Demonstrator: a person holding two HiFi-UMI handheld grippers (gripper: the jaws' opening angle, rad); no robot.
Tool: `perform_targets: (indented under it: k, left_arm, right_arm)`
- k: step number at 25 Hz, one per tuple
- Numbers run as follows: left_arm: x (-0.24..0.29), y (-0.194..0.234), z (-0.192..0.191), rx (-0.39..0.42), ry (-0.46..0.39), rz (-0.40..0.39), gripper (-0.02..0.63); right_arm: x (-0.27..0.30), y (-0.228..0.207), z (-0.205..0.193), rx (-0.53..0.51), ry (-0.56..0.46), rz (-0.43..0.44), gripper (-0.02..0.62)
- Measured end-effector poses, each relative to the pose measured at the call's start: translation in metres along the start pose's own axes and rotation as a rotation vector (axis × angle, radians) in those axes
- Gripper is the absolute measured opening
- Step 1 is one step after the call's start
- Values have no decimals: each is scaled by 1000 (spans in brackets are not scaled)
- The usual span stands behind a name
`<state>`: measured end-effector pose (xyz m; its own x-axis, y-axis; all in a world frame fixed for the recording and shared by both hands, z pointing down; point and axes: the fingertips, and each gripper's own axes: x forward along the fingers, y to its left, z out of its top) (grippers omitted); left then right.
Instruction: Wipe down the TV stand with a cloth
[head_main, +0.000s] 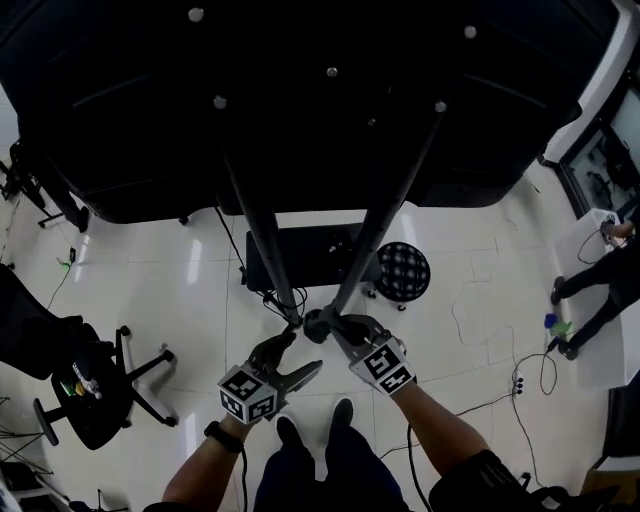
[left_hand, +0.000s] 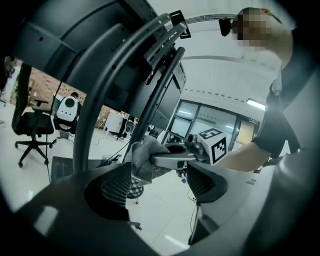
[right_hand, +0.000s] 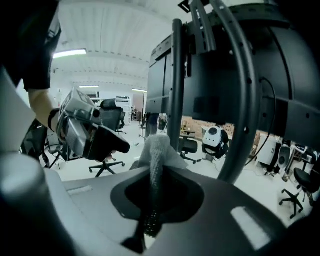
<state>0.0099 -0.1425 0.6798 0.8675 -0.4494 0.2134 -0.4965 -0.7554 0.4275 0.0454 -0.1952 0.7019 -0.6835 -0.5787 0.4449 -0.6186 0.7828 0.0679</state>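
Soft, light cloth (right_hand: 157, 150) pinched at a fold in right hand-held gripper (right_hand: 153, 172) beside stand pole (right_hand: 175, 85); left hand-held gripper (left_hand: 160, 185) parted, empty.

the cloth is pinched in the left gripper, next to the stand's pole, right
No: the cloth is pinched in the right gripper, not the left, next to the stand's pole. The right gripper view shows its jaws shut on it; the left gripper is open and empty.
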Motion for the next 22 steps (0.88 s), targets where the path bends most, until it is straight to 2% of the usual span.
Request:
perform_targets:
  k: [5,9,17,19,22]
  left_arm:
    - [-66,-32,48,65,-68,-4,374]
    - [-111,-47,83,116,-116,-1,368]
    - [-196,-88,119,194,-152,-15,363]
    - [-205,-95,117,212,-162,-11,364]
    - [-215,-108,121,187,-208,-7,364]
  right_arm:
    - [-46,34,78,-1,-111,-20,15]
    - [-83,58,117,9,-160,-66,15]
    - [-167,101,153,66,-233,-208,14]
    - [-184,109,158,67,-245,-226,15]
    - [-200,121,157,32,-238,-225,15]
